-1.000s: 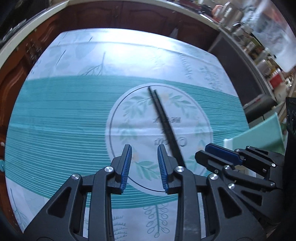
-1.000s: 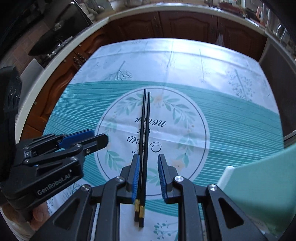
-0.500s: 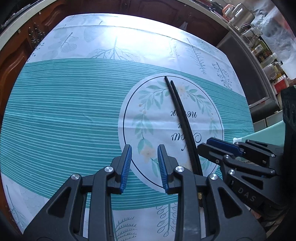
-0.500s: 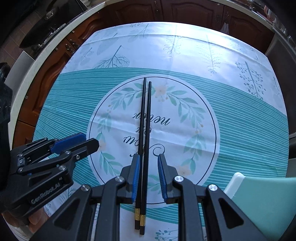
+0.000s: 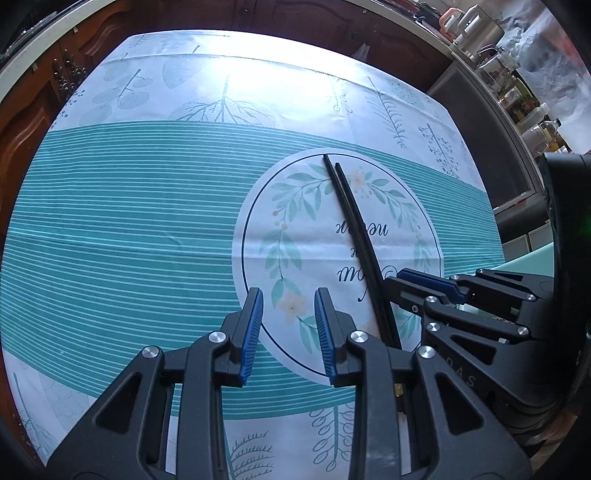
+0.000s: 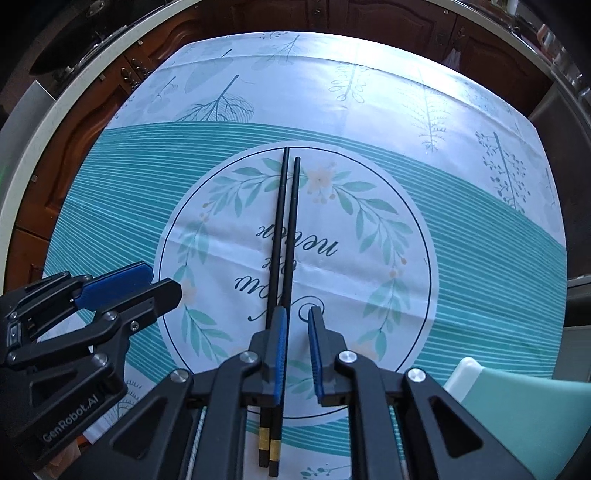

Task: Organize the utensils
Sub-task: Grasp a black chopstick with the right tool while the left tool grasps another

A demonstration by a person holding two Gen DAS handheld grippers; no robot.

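Observation:
Two black chopsticks (image 6: 284,229) with gold bands near their thick ends lie side by side on the round print of the teal and white tablecloth (image 6: 461,240). My right gripper (image 6: 297,312) hovers open over their thick ends; they pass beneath its left finger, not between the pads. In the left wrist view the chopsticks (image 5: 354,229) run to the right of my left gripper (image 5: 288,295), which is open and empty. The right gripper (image 5: 417,280) shows there at the right, the left gripper (image 6: 162,284) at the right wrist view's left edge.
A pale green chair back (image 6: 524,413) with a white edge stands at the near right of the table. Dark wooden cabinets (image 6: 388,18) run behind the table. Jars and kettles crowd a counter (image 5: 498,55) at the far right.
The right gripper has shifted slightly right: the chopsticks, earlier between its fingers, now lie under its left finger. The left gripper has swung so more of the table's far side shows. The chopsticks have not moved.

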